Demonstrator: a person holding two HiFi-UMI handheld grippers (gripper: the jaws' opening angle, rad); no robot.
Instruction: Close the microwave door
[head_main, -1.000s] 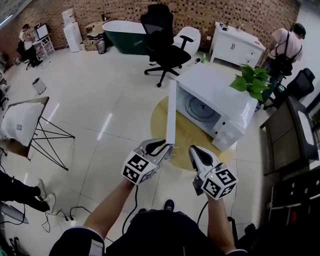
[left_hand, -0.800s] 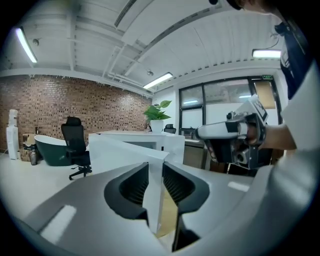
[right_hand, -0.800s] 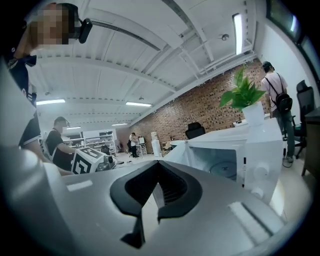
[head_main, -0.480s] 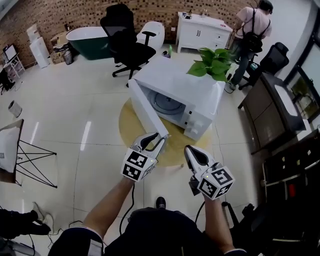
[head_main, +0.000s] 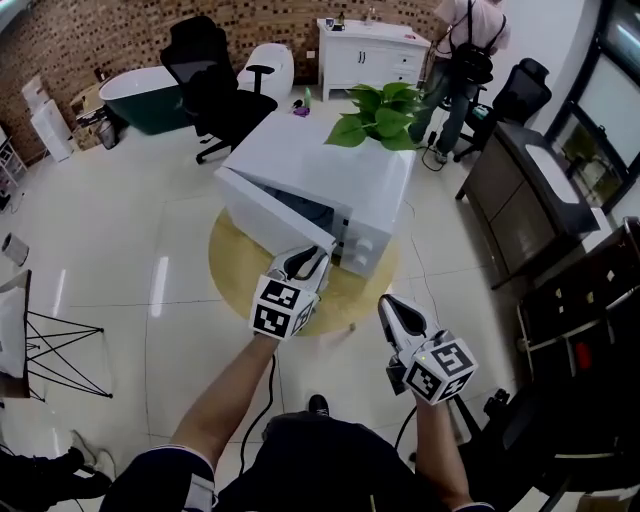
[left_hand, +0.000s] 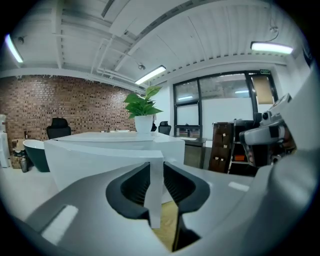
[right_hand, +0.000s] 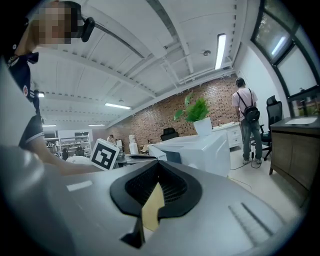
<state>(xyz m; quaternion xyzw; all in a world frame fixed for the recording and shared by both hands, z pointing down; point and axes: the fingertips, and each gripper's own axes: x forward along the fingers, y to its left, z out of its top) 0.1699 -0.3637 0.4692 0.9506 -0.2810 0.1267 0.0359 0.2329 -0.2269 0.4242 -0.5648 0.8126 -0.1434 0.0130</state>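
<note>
Head view: microwave (head_main: 310, 165) sits on the round table (head_main: 235, 270), door (head_main: 265, 215) half shut, left gripper (head_main: 313, 258) jaws closing loosely around its near edge, right gripper (head_main: 392, 305) pinched together and empty, so next is probably swinging the door fully home.

There was the microwave (head_main: 320, 160), a white box, and it sat square on the round yellow surface (head_main: 235, 272). Its door (head_main: 270, 212) was white too. It stood upright and was hinged at the head view's left, and it hung partly open at a slant across the front. The dark cavity showed in the gap by the control panel. The door's free edge ran between the fingers of my left gripper (head_main: 316, 258) as they were closing.
</note>
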